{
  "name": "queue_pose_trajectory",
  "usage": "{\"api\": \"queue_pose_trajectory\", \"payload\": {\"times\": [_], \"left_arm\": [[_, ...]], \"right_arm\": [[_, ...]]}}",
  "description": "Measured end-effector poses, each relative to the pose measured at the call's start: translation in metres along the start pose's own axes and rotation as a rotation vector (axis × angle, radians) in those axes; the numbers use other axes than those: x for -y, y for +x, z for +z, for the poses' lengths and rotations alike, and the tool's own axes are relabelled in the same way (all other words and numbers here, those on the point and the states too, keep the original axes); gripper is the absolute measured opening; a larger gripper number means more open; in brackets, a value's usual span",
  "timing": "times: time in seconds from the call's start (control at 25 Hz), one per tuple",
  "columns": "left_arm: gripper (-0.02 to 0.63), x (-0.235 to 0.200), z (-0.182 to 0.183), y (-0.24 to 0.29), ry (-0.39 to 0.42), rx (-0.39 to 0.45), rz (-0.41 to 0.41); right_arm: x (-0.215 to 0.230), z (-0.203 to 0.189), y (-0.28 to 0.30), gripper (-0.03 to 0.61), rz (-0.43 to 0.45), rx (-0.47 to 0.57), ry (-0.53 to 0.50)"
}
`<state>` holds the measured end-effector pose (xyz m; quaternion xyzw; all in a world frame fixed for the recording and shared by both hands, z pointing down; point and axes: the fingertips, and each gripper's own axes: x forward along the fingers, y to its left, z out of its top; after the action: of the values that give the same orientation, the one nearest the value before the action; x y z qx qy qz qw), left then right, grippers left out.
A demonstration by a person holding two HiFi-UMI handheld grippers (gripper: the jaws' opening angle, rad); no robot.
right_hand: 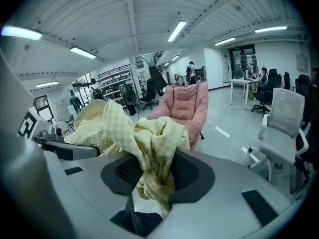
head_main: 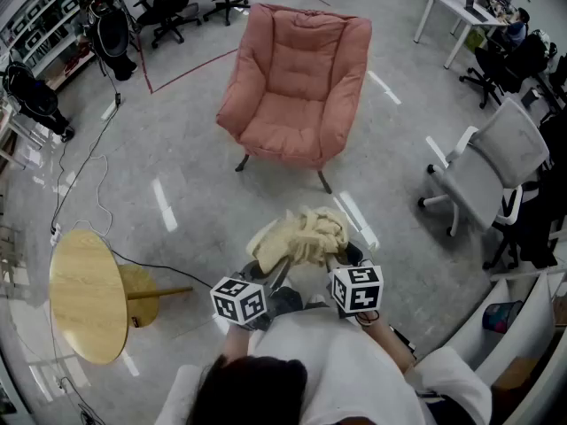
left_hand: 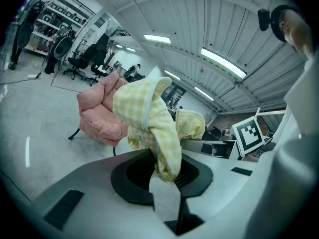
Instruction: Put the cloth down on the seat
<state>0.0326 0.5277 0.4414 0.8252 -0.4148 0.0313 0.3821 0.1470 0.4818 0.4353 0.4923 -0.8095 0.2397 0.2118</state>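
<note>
So, carry stage: left gripper (left_hand: 167, 171) and right gripper (right_hand: 149, 176) both pinch the yellow cloth (head_main: 299, 235). Next up, I'd say, is closing in on the pink armchair (head_main: 297, 82) seat.

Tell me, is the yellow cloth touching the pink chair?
Apart. The head view shows bare floor between the cloth and the chair.

the cloth (head_main: 301, 235) is soft, crumpled woven fabric; the armchair (head_main: 297, 82) at twelve o'clock is plush, padded upholstery; the round table (head_main: 84, 295) at eight o'clock is smooth pale wood; the floor (head_main: 195, 193) is glossy.
</note>
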Motion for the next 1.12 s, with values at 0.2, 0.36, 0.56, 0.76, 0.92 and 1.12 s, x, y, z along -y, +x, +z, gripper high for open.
{"api": "queue_pose_trajectory", "payload": {"times": [0.2,0.36,0.56,0.76,0.92,1.12], "left_arm": [[0.095,-0.007,0.008,0.003,0.018,-0.006,-0.007],[0.095,-0.022,0.024,0.004,0.03,-0.005,-0.022],[0.095,-0.041,0.044,0.005,0.061,-0.006,-0.032],[0.095,-0.055,0.059,0.005,0.092,-0.003,-0.021],[0.095,-0.058,0.061,0.008,0.105,-0.006,-0.022],[0.095,-0.063,0.059,0.017,0.081,-0.005,-0.023]], "right_arm": [[-0.001,0.005,0.006,0.172,0.014,0.011,0.02],[-0.007,0.018,0.02,0.172,0.008,0.029,0.023],[-0.015,0.03,0.036,0.173,-0.015,0.049,0.039],[-0.023,0.042,0.046,0.173,-0.036,0.066,0.034],[-0.023,0.046,0.05,0.173,-0.054,0.063,0.015],[-0.016,0.043,0.056,0.173,-0.057,0.057,0.022]]}}
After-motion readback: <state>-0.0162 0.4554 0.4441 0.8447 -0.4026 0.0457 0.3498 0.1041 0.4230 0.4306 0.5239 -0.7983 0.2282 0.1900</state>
